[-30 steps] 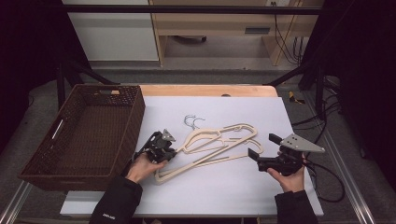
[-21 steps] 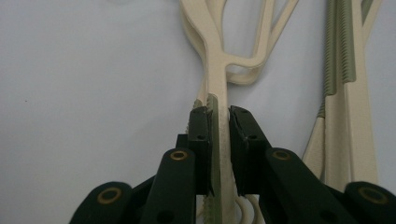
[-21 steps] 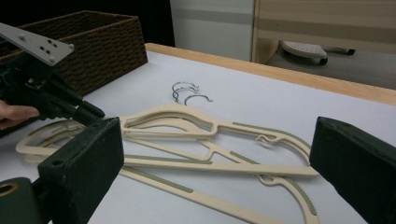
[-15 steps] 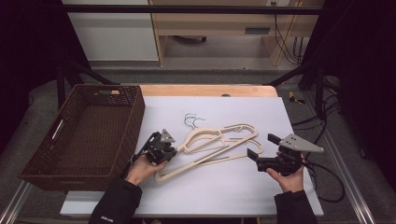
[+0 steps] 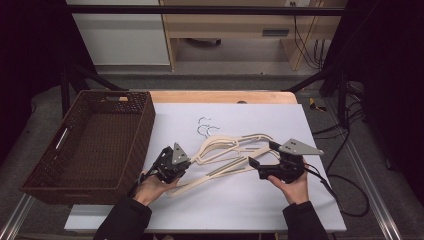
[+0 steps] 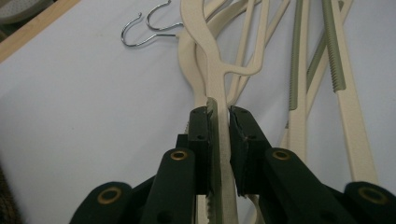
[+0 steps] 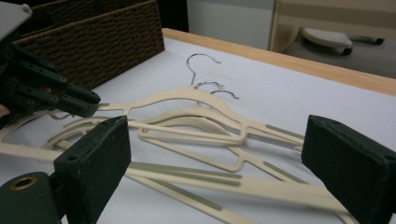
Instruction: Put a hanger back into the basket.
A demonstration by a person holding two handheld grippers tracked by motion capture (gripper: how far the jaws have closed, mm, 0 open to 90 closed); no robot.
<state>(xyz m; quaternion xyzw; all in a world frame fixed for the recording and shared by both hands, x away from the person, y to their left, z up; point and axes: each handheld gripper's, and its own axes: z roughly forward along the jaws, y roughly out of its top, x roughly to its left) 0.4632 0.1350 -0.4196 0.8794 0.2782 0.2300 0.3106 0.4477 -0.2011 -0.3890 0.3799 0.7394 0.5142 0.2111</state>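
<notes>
The left gripper (image 6: 218, 114) pinches a cream hanger (image 6: 215, 70). The right gripper (image 7: 212, 158) has wide jaws, just closing a little around the hanger pile (image 7: 196, 140), not touching it.

hangers (image 5: 227, 152) on table (image 5: 280, 210), basket (image 5: 90, 145) left

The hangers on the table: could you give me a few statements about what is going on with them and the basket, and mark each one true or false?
1. The left gripper has its fingers shut on the arm of a cream hanger. True.
2. The right gripper is clamped tight on a hanger. False: its fingers stand wide apart, with the hangers lying between them and beyond.
3. The wicker basket already holds a hanger. False: nothing lies in it.
4. The hangers have metal hooks pointing to the table's far side. True.
5. The hangers lie on bare wood. False: they lie on a white sheet.
</notes>
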